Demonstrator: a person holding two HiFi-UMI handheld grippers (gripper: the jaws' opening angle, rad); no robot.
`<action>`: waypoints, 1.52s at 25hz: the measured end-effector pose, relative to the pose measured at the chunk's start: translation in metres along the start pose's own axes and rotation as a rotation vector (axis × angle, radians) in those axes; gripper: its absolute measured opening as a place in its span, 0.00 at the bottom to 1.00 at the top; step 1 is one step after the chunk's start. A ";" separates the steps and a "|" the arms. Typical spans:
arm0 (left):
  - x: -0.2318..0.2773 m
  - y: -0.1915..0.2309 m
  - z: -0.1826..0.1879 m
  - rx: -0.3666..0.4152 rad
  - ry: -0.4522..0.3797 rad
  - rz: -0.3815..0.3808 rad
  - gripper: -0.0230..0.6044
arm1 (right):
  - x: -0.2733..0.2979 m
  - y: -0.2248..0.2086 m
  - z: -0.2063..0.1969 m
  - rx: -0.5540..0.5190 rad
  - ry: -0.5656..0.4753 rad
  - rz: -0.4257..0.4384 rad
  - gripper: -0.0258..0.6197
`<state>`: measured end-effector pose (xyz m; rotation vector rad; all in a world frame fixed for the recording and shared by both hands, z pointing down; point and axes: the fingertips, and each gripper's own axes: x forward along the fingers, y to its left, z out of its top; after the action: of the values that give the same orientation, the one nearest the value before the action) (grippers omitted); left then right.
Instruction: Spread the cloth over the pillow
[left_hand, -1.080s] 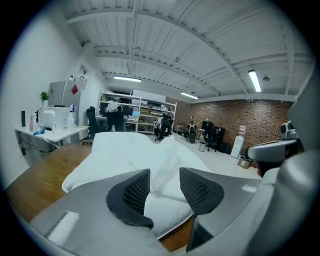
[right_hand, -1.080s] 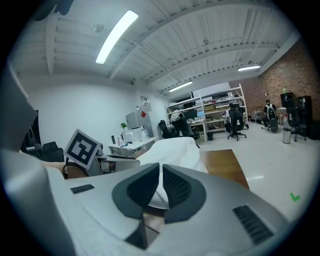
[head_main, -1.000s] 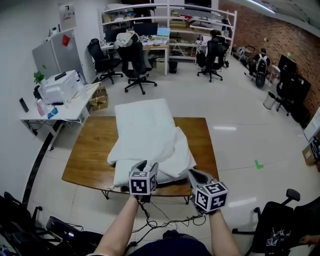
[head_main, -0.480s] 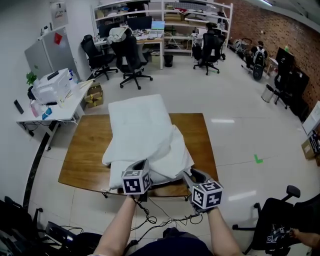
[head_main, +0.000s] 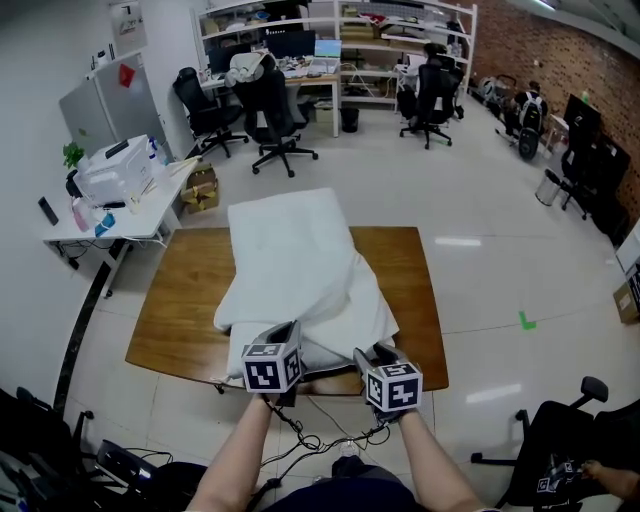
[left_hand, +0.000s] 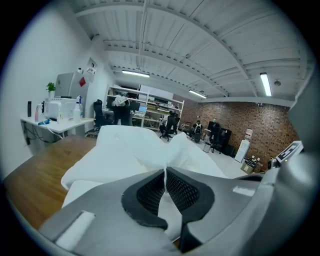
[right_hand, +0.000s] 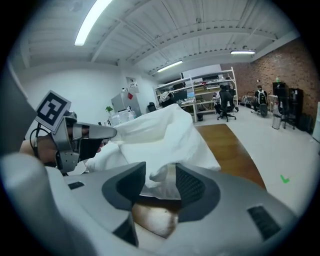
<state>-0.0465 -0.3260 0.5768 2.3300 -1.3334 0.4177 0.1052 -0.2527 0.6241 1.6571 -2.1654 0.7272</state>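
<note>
The left gripper view shows what the head view cannot: the left gripper (left_hand: 165, 184) has its jaws pressed together on a thin edge of the white cloth (left_hand: 145, 150), which rises from between the ribbed pads and spreads away in soft folds. Below that fold, at the lower left of the same view, a flatter white slab shows, which is the pillow (left_hand: 82, 189) lying on the wooden table (left_hand: 35, 175). The right gripper view gives the other side. The right gripper (right_hand: 160, 186) has its jaws spread wide, having just been opening. A loose lobe of cloth hangs between them, close to the right-hand pad, and is not squeezed. The left gripper and its marker cube (right_hand: 52, 110) appear at that view's left edge, at the cloth's near hem. The head view alone gives the layout. The cloth runs lengthwise along the middle of the table, smooth at the far end, where the white bulk projects past the table edge. At the near end it is rumpled and doubled, and the two grippers sit just beside each other at the near table edge. Both forearms (head_main: 235, 455) reach up from the bottom of that view, with the grippers pointing forward and somewhat downward, cubes uppermost. Cables (head_main: 325, 440) trail on the floor beneath the hands. A side desk (head_main: 140, 225) with a printer (head_main: 115, 172) stands to the left. Office chairs (head_main: 275, 115) and shelving (head_main: 340, 40) lie beyond, and a brick wall (head_main: 560, 45) is at the right.
</note>
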 end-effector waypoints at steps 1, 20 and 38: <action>-0.001 0.000 -0.002 0.000 0.004 0.001 0.06 | 0.004 -0.001 -0.001 0.000 0.002 -0.003 0.35; -0.106 0.037 0.108 0.043 -0.285 0.064 0.06 | -0.101 -0.028 0.160 -0.246 -0.376 -0.180 0.08; -0.305 0.002 0.288 0.115 -0.716 0.118 0.06 | -0.268 0.013 0.324 -0.415 -0.736 -0.216 0.08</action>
<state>-0.1843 -0.2440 0.1897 2.6185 -1.7952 -0.3645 0.1848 -0.2211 0.2128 2.0620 -2.2799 -0.4509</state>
